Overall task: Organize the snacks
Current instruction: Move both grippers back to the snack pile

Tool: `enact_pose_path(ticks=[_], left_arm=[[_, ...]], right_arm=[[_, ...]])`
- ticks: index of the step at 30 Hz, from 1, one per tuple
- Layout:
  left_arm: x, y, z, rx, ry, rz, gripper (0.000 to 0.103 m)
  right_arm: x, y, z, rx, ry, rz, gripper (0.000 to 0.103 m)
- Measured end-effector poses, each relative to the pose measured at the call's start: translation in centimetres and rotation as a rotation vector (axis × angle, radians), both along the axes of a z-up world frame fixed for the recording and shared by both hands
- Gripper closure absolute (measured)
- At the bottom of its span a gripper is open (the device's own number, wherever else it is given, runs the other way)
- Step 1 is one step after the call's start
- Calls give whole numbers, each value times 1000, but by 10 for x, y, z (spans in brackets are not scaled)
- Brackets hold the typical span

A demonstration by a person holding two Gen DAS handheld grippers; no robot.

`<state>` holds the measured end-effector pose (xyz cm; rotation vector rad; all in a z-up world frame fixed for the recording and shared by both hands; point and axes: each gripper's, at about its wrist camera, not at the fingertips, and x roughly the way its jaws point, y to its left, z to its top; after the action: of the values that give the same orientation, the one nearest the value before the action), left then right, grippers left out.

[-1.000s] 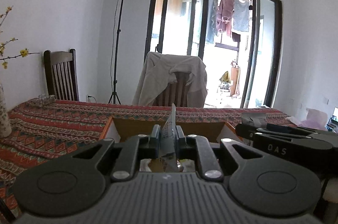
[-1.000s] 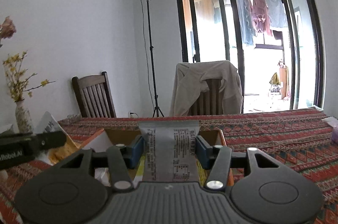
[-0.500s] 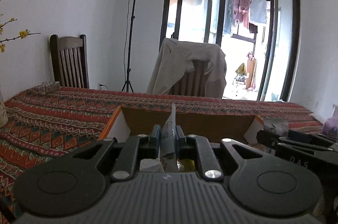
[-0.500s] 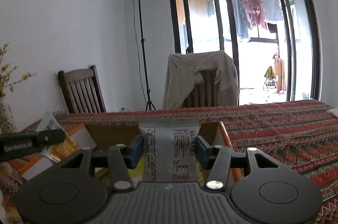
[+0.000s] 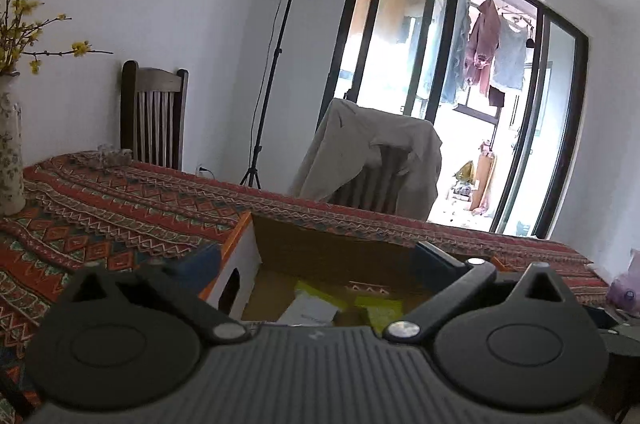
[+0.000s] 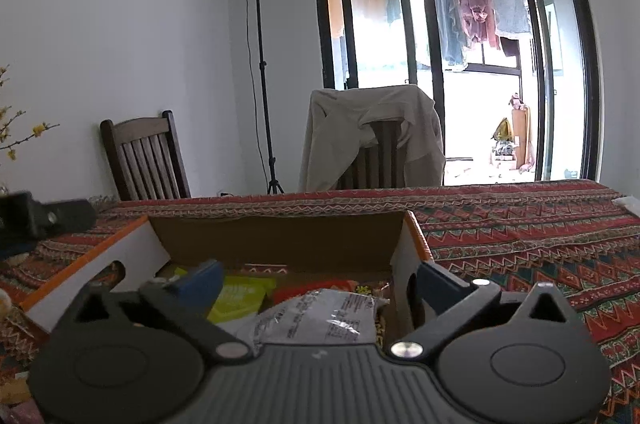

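Note:
An open cardboard box (image 5: 332,248) with an orange rim and white side stands on the patterned tablecloth; it also shows in the right wrist view (image 6: 276,240). My left gripper (image 5: 316,260) is open and empty above the box. Yellow-green and white snack packets (image 5: 316,308) lie inside. My right gripper (image 6: 316,280) is open above the box, with a silver-grey snack packet (image 6: 320,316) lying loose between its fingers on the other packets. A yellow-green packet (image 6: 240,296) lies beside it.
The table (image 6: 520,224) carries a red patterned cloth. A vase with yellow flowers (image 5: 10,144) stands at the left. Two wooden chairs (image 6: 148,156) stand behind the table, one draped with a beige jacket (image 6: 372,132). A lamp tripod (image 6: 260,64) stands by the wall.
Both grippers have opened. The left has let go of its thin packet and the right has let go of the silver-grey packet, which now lies in the box.

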<state>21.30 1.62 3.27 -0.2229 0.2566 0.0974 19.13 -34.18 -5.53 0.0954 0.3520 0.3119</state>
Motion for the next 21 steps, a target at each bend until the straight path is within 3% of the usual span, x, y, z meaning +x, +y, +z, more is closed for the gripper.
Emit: enact_pose_path(ticks=[11, 21], left_arm=[[-13, -4, 25, -11, -1, 47, 0], [-61, 3, 34, -3, 23, 10, 0]], right_arm=[[-7, -7, 16, 18, -22, -12, 0], [-55, -8, 33, -22, -3, -3, 0]])
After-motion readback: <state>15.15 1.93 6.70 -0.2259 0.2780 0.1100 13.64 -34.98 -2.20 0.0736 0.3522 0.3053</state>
